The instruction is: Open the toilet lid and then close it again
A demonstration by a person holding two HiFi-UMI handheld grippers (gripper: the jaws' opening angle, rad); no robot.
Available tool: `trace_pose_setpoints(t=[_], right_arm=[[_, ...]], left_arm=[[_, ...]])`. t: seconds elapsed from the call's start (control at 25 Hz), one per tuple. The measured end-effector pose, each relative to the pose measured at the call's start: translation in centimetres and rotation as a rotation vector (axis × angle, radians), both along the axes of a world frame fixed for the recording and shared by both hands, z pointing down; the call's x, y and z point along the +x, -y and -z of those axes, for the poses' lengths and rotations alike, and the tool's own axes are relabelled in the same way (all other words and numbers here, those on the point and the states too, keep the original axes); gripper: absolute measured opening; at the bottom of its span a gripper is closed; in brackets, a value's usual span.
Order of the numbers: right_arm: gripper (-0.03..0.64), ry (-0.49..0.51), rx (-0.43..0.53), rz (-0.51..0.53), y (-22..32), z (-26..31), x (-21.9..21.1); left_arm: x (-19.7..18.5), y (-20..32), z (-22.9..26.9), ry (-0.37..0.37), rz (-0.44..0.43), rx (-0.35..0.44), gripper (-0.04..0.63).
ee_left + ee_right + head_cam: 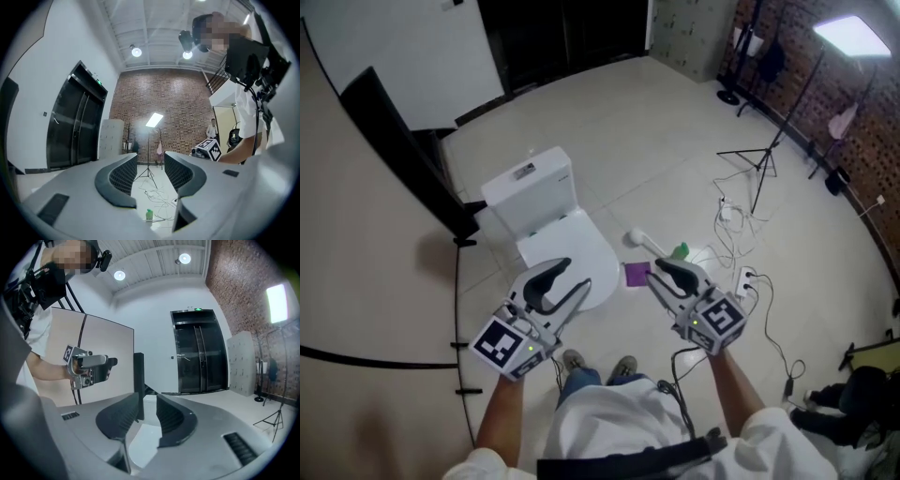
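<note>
Partly hidden, the toilet's point(530, 192) lowered lid point(572, 246) is covered at its front by the left gripper point(575, 275). The right gripper point(664, 272) is just beside the toilet. Both grippers' jaws stand apart, empty.

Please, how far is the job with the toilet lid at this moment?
The toilet lid lies shut: either the job is done or not begun; the pictures cannot tell. In hand: nothing; left gripper and right gripper are held clear of it, fingers apart, empty. If not begun, opening and closing both remain.
</note>
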State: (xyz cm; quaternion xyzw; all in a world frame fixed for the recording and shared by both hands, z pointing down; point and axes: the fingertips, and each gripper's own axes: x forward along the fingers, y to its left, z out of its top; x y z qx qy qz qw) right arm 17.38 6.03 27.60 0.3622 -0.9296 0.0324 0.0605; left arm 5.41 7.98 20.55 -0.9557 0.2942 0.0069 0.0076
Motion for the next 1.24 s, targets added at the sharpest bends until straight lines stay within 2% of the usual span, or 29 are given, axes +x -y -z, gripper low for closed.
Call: trace_pose_setpoints(t=[0.16, 0.28, 0.4, 0.76, 1.24], right_arm=[[0.107, 0.023, -0.04, -0.01, -1.4, 0.3, 0.5], [0.103, -0.017, -0.081, -0.025, -1.9, -0.5, 0.9], [0.101, -0.052, -0.108, -0.033, -2.5, -1.2, 1.0], [0.1, -0.076, -0.098, -0.01, -2.8, -1.3, 1.0], [0.101, -0.081, -0.105, -0.001, -0.8, -1.8, 0.2]], left_arm=[[0.7, -1.5, 0.8, 0.002, -0.013, 0.026, 0.176], [1.1, -2.3, 1.0, -0.017, -0.014, 0.035, 0.175], [1.1, -3.0, 0.1, -0.006, -0.006, 0.007, 0.175], [0.8, -3.6, -0.8, -0.02, 0.009, -0.019, 0.175], [0.0, -1.7, -1.9, 0.002, 0.01, -0.037, 0.176]])
